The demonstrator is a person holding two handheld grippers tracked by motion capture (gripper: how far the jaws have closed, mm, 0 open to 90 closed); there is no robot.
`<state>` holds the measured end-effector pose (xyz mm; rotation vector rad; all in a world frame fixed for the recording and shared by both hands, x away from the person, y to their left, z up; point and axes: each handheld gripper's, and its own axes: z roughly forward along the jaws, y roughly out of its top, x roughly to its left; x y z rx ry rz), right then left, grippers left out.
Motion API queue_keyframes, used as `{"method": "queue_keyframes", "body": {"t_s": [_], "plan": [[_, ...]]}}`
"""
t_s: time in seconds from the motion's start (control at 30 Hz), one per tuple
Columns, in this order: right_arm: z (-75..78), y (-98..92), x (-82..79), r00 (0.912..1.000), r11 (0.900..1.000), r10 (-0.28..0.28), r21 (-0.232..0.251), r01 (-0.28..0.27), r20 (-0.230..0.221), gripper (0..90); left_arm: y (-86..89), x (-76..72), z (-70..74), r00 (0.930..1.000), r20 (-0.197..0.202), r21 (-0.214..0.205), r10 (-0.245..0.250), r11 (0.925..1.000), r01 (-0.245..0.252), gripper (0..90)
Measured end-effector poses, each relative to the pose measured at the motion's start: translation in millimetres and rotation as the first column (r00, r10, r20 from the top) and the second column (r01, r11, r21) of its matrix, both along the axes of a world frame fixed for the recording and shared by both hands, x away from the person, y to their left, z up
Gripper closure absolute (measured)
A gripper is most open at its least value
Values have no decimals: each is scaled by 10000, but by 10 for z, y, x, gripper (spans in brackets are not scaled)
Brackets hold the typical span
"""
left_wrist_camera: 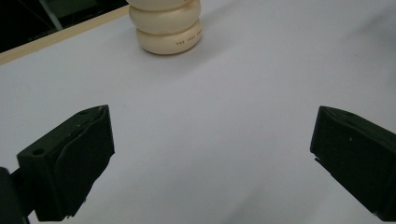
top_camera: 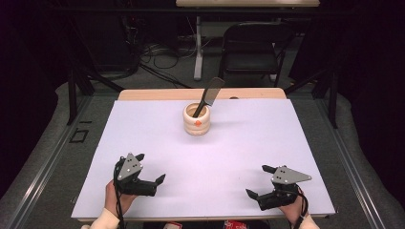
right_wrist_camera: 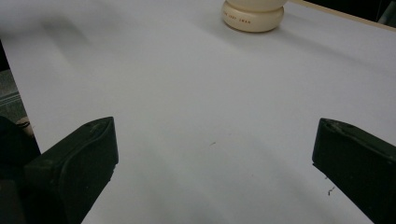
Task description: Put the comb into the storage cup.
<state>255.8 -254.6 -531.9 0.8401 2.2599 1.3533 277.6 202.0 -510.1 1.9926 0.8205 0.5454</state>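
Observation:
A cream ribbed holder stands upright at the far middle of the white table, and a grey spatula leans out of it toward the right. The holder's lower rings show at the top of the left gripper view, its base at the top of the right gripper view. My left gripper rests near the front left edge, open, with nothing between its fingers. My right gripper sits near the front right edge, also open and empty. Both are well short of the holder.
The table's wooden far edge borders the white sheet. Beyond it stand a black folding chair, a white table leg and tangled cables on the floor. Metal rails run along both sides.

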Motion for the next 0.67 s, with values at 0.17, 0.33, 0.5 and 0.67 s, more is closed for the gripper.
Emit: {"method": "queue_keyframes", "body": {"t_s": [0.17,0.33,0.5,0.67], "plan": [[5,-1,-12,10000,10000,-20,6,20,47,0,22,-64,-20,10000,-99,36,-8,10000,9,0],[6,-12,-16,10000,10000,-23,16,23,70,0,35,-119,-25,9999,-114,22,-89,10000,89,0],[4,-24,-9,9999,10000,-86,34,86,58,0,24,-133,-43,9996,-201,17,-200,9998,200,0],[2,-34,-7,10000,10000,-76,44,75,55,0,8,-96,-74,9976,-560,-50,-406,9992,403,0]]}}
